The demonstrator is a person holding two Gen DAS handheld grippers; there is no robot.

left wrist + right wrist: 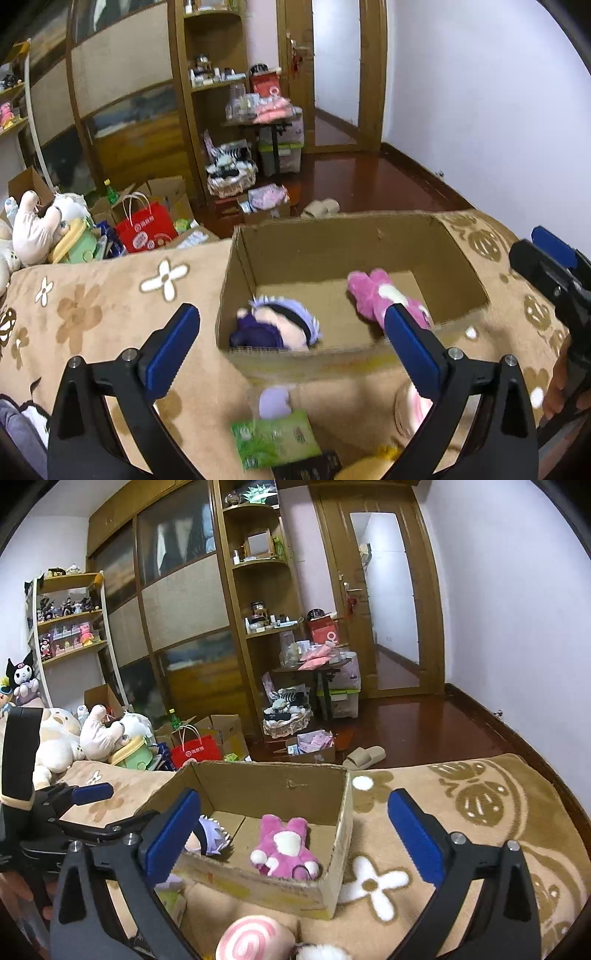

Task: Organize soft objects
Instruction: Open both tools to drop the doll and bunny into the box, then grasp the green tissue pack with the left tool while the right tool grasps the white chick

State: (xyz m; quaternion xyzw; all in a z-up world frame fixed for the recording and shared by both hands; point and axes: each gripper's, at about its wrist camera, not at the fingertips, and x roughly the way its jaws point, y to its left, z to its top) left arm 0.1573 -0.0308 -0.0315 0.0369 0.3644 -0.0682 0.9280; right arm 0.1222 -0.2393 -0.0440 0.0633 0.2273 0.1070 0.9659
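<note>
1. Green packet (275, 439) lying nearest, beside the pink swirl plush (255, 938) on the blanket (461, 812).
2. Left gripper (291, 343) and right gripper (293, 834) hovering, jaws spread, pinching nothing.
3. Pink plush (284, 849) and purple-haired doll (273, 325) lying inside the cardboard box (273, 775).

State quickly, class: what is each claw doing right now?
Left claw: open, holding nothing, above the cardboard box.
Right claw: open, holding nothing.

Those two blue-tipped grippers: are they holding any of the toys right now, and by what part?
Nothing is held. The left gripper and right gripper both stand open and empty, near the cardboard box, where the pink plush and the purple-haired doll lie.
</note>
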